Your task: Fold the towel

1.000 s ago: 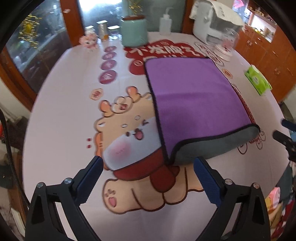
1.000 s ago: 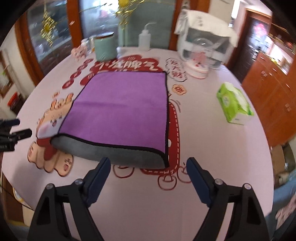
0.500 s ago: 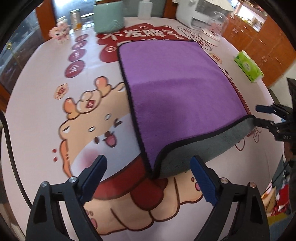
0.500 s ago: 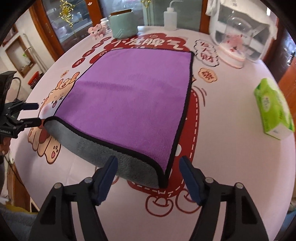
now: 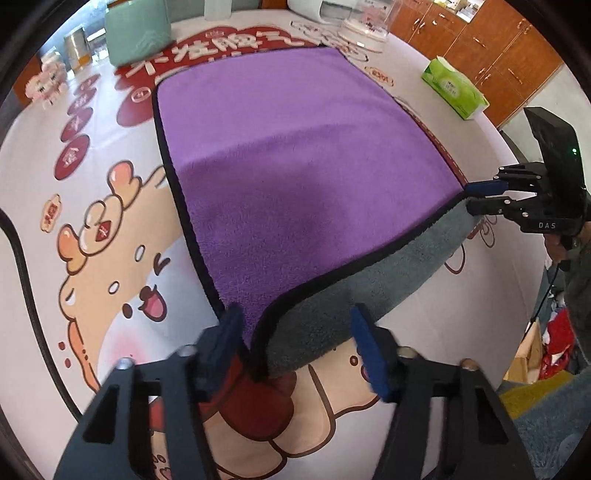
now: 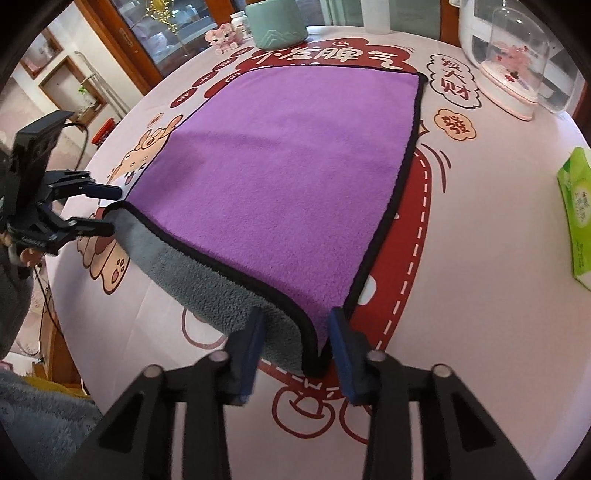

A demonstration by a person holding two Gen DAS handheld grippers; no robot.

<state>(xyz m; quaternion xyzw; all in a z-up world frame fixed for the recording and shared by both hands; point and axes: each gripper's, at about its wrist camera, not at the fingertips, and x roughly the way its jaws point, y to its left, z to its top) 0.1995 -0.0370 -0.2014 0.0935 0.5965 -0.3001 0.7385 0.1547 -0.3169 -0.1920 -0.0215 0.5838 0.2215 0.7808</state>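
Note:
A purple towel (image 5: 295, 147) with a black hem and grey underside lies folded once on the table, its fold facing me; it also shows in the right wrist view (image 6: 288, 166). My left gripper (image 5: 299, 339) is open, its fingers on either side of the near left corner. My right gripper (image 6: 297, 343) is open, its fingers on either side of the near right corner. Each gripper shows in the other's view, the right one (image 5: 476, 195) and the left one (image 6: 110, 210) both at the towel's near edge.
The round table wears a printed cloth (image 5: 110, 229). A green tissue pack (image 5: 454, 88) lies at the right. A teal canister (image 6: 275, 22), a clear dome on a pink base (image 6: 513, 70), a white appliance and small bottles stand at the back.
Both grippers have moved forward and down to the towel's near corners, and their fingers have narrowed around them.

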